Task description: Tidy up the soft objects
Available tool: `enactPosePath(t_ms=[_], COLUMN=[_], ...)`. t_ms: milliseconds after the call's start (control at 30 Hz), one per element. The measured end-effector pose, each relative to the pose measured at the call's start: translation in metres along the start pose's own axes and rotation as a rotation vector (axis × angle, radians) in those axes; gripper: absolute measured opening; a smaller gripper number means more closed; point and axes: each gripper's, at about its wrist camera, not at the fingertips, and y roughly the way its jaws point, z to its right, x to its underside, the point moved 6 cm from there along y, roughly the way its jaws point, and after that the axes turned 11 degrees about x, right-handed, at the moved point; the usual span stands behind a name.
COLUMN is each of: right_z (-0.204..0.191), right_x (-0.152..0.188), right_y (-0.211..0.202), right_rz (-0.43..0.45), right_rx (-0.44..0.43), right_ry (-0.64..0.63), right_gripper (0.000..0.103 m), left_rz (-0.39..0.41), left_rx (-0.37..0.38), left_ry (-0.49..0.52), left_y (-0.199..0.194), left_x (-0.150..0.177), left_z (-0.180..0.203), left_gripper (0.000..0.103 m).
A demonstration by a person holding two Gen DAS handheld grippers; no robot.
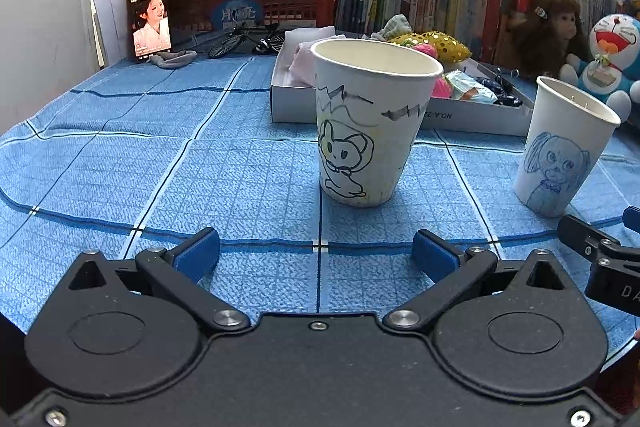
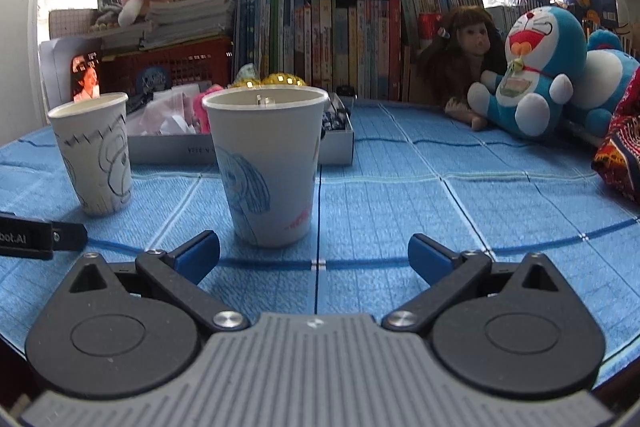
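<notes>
My left gripper (image 1: 316, 253) is open and empty, low over the blue cloth, a little short of a white paper cup with a black-and-yellow drawing (image 1: 370, 123). My right gripper (image 2: 314, 253) is open and empty, just short of a white paper cup with a blue dog drawing (image 2: 268, 163); that cup also shows in the left wrist view (image 1: 560, 151). Behind the cups a shallow white box (image 1: 476, 117) holds soft items: pink cloth (image 1: 302, 61), a yellow sequinned piece (image 1: 440, 45), a pink fluffy thing (image 2: 202, 109). The inside of both cups is hidden.
A blue Doraemon plush (image 2: 532, 75) and a brown-haired doll (image 2: 464, 55) sit at the back right, by a patterned red cloth (image 2: 620, 151). Books (image 2: 340, 43) and a red crate (image 1: 256, 7) line the back. A phone (image 1: 149, 19) and a toy bicycle (image 1: 244, 41) stand at the back left.
</notes>
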Motion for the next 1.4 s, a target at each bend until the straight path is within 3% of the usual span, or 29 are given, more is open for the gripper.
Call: enactPosePath(t_ms=[733,1400], right_z=[-0.0066,-0.0056], right_x=[0.0048,0.0051], right_y=[0.0061,0.0063], right_rz=[-0.044,-0.029], right_rx=[-0.014,-0.029], right_ry=[-0.047,-0.052], right_gripper=[0.103,0.103], left_rz=[0.001,0.002], left_rx=[-0.014,-0.027], left_ry=[0.022,0.021], left_y=[0.0009,0.0007], left_x=[0.0037,0.0046], left_z=[0.0020,0.0032], left_gripper=[0.103,0.103])
